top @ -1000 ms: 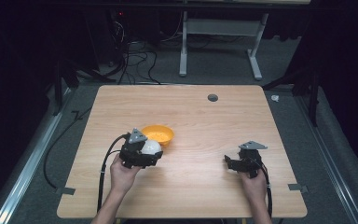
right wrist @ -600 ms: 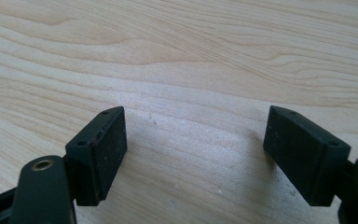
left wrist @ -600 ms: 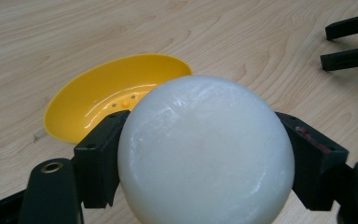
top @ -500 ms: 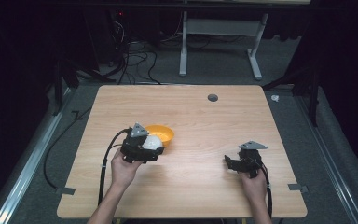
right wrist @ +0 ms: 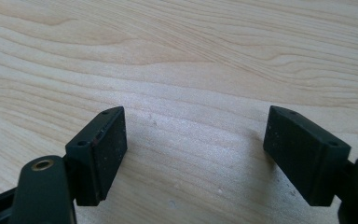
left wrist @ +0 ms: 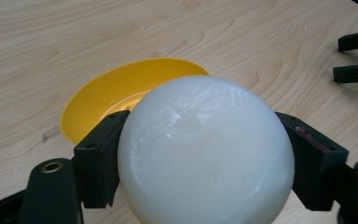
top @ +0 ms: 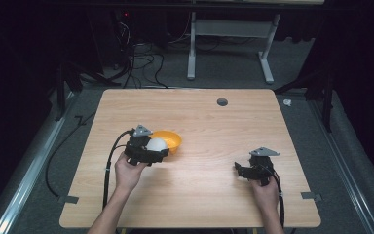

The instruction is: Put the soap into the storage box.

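You had the high view fixed above the near edge, facing forward and down over the whole surface (top: 214,126). Each gripper view sat close behind its own jaws, low over the wood. High and left gripper views shared the yellow bowl (top: 168,140).

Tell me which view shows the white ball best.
The left gripper view: the white ball looms close, clamped between the left gripper's fingers. The high view shows it small, beside the yellow bowl.
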A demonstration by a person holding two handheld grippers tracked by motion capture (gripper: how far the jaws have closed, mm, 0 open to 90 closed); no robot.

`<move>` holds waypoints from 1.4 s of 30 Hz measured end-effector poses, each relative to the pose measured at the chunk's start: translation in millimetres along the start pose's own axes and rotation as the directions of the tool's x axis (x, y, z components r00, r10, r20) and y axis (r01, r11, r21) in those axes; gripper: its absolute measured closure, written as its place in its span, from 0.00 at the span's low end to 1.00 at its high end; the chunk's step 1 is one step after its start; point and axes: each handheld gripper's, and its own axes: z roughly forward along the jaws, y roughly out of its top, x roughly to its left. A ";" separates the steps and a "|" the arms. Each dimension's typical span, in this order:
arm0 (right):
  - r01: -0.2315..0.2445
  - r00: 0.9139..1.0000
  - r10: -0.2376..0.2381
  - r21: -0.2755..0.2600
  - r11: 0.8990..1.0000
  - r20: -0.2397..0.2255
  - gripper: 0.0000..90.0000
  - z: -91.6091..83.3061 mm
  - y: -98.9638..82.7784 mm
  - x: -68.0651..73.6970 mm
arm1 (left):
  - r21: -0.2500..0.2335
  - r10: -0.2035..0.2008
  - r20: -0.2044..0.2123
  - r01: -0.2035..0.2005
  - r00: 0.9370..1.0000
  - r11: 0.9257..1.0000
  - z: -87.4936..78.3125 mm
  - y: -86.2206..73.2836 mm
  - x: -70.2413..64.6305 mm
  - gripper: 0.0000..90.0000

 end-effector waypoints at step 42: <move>-0.001 1.000 0.001 -0.003 1.000 -0.004 0.25 -0.1 -0.2 -0.8 | 0.088 -0.008 -0.072 0.015 0.997 0.996 48.0 39.4 12.8 0.27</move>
